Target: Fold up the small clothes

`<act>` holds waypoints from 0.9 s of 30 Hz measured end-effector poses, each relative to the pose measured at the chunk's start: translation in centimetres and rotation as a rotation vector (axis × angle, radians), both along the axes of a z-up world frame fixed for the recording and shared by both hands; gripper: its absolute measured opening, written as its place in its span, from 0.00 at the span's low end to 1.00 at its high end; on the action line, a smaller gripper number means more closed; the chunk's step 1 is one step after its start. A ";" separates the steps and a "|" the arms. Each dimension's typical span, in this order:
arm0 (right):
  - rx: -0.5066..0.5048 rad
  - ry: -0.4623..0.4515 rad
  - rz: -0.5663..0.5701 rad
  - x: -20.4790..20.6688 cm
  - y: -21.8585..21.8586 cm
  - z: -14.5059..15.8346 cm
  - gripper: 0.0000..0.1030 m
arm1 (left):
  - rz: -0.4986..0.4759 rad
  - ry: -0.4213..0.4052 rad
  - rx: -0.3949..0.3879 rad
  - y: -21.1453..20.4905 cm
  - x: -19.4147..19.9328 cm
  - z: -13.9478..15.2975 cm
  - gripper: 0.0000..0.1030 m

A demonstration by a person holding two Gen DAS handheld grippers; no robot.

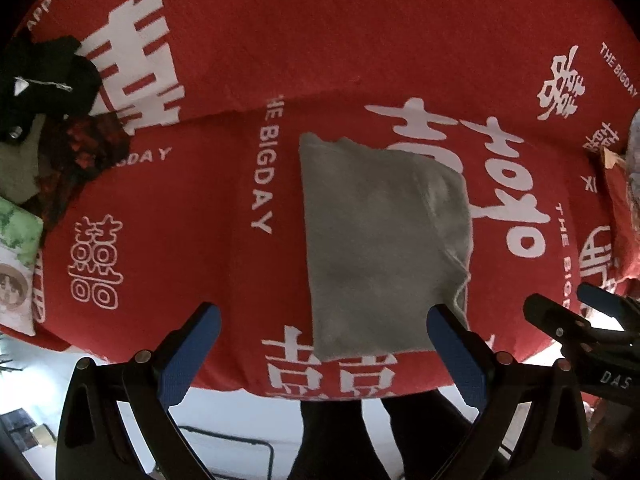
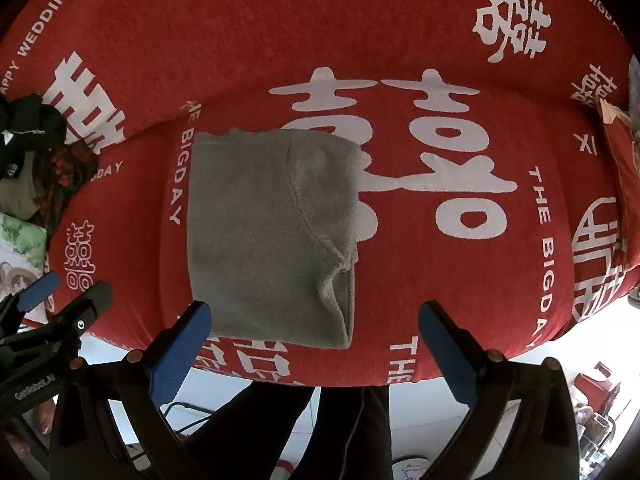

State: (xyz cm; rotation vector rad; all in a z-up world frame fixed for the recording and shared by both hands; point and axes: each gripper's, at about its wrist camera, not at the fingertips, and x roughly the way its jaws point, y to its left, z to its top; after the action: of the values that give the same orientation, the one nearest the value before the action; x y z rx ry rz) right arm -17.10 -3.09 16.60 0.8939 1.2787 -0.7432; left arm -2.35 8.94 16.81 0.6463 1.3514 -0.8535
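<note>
While both claws hover above the red cover [image 2: 460, 288], we find the left gripper [image 1: 324, 344] spread apart and empty; the folded grey garment [image 2: 268, 236] lies just ahead, between it and the right gripper [image 2: 316, 340], likewise apart.

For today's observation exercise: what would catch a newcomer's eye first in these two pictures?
First, the red cloth with big white characters, filling both views. Next, the folded grey garment lying flat on its middle. Both grippers, left and right, hang open at its near edge.
</note>
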 end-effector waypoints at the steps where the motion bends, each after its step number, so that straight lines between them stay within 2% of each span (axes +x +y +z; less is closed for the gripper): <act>1: 0.001 0.002 -0.002 0.0 0.0 0.1 1.00 | -0.003 0.008 0.004 0.0 0.0 -0.1 1.00; 7: 0.001 -0.006 -0.022 -0.4 -0.3 0.5 1.00 | -0.040 -0.019 0.020 -0.4 -0.3 0.1 1.00; 27: -0.004 0.017 -0.031 0.1 -0.6 1.0 1.00 | -0.033 -0.022 0.052 0.3 0.2 -0.5 1.00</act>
State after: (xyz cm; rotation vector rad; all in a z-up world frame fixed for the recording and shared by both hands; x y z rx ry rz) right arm -17.05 -3.67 17.64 0.9080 1.2801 -0.7792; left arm -2.14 9.23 16.30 0.7178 1.3497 -0.8373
